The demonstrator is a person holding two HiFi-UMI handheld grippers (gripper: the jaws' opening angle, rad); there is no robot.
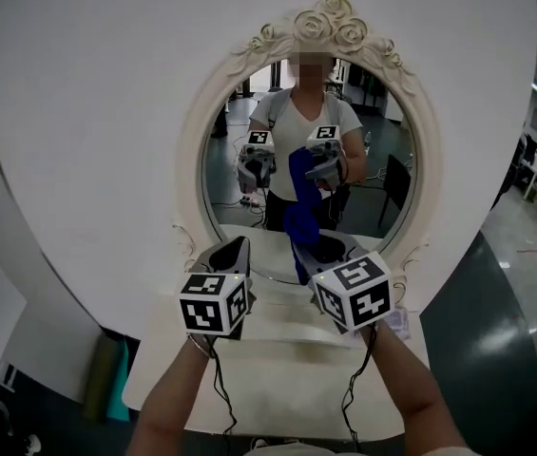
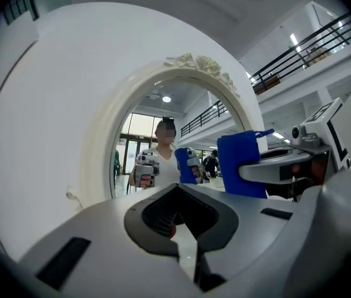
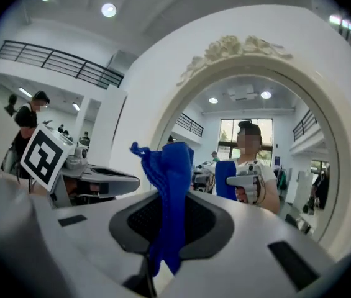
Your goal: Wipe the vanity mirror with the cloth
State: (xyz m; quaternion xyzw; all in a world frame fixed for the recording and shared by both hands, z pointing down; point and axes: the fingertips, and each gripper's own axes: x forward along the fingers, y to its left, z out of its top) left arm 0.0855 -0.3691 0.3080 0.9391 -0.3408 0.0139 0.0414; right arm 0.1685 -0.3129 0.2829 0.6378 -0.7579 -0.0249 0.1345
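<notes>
An oval vanity mirror (image 1: 245,193) in a cream frame with carved roses stands upright on a white table (image 1: 278,350). A blue cloth (image 1: 299,256) sticks up from my right gripper (image 1: 331,248), which is shut on it just in front of the lower glass. In the right gripper view the cloth (image 3: 169,191) hangs bunched between the jaws, with the mirror (image 3: 268,135) ahead. My left gripper (image 1: 234,248) is held beside it on the left, shut and with nothing in it. From the left gripper view (image 2: 176,223) the mirror (image 2: 156,141) and the cloth (image 2: 242,164) both show.
Behind the mirror rises a large white round panel (image 1: 87,112). A green and teal object (image 1: 114,380) stands on the floor left of the table. A small pale item (image 1: 399,321) lies near the table's right edge. The glass reflects the person and both grippers.
</notes>
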